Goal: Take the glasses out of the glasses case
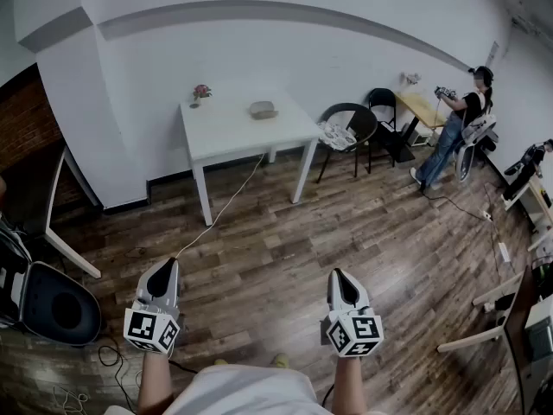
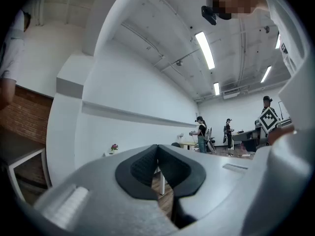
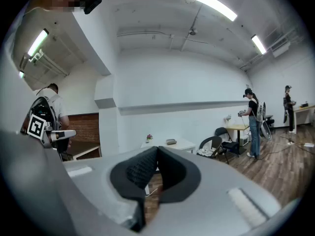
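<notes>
The case (image 1: 262, 109) lies on the white table (image 1: 226, 138) against the far wall, towards its back edge, with a small flower pot (image 1: 200, 93) at the table's left back corner. It is too small to tell whether its lid is up. A cable (image 1: 226, 204) runs from the table across the wood floor (image 1: 285, 249) towards the person holding the grippers. The case is well apart from both grippers, ahead of them and roughly between their lines. The left gripper (image 1: 164, 266) and right gripper (image 1: 339, 275) are held low, side by side, pointing at the table. Each has its jaws pressed together with nothing between them. A black chair (image 1: 350, 128) stands right of the table.
</notes>
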Tool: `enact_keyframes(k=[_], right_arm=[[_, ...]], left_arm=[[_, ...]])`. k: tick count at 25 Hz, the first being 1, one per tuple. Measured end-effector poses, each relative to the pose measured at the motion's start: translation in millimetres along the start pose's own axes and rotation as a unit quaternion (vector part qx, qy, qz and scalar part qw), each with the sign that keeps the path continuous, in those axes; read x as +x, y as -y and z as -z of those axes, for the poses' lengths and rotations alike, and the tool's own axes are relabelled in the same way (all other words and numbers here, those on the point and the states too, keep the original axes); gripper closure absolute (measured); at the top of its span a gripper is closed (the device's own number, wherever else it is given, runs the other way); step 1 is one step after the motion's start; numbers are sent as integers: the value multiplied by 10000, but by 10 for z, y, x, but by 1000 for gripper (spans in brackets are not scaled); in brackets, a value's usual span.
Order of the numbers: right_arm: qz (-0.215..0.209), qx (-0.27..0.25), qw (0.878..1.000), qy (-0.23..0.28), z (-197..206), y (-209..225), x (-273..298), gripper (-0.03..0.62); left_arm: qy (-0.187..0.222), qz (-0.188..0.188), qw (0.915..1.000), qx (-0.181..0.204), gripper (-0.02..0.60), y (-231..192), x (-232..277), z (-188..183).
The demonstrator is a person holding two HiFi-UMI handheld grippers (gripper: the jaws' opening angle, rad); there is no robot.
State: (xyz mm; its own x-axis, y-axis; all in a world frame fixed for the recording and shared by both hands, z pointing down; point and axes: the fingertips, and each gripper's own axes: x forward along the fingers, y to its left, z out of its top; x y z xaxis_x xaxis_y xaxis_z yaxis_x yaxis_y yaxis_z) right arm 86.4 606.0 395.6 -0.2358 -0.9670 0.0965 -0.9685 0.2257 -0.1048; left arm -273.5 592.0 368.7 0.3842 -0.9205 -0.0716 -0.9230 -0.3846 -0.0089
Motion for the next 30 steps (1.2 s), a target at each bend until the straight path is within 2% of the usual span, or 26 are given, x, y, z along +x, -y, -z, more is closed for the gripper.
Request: enact_keyframes(k=[15,30], right_arm=[[-19,36,9999,144,-54,-35,-40,592],[-22,58,10000,56,-1,-4,-36,592]], left_arm=[[74,-16,10000,-12,572,45,-64,-33],[-55,93,9999,-48,569,83,-11,30]])
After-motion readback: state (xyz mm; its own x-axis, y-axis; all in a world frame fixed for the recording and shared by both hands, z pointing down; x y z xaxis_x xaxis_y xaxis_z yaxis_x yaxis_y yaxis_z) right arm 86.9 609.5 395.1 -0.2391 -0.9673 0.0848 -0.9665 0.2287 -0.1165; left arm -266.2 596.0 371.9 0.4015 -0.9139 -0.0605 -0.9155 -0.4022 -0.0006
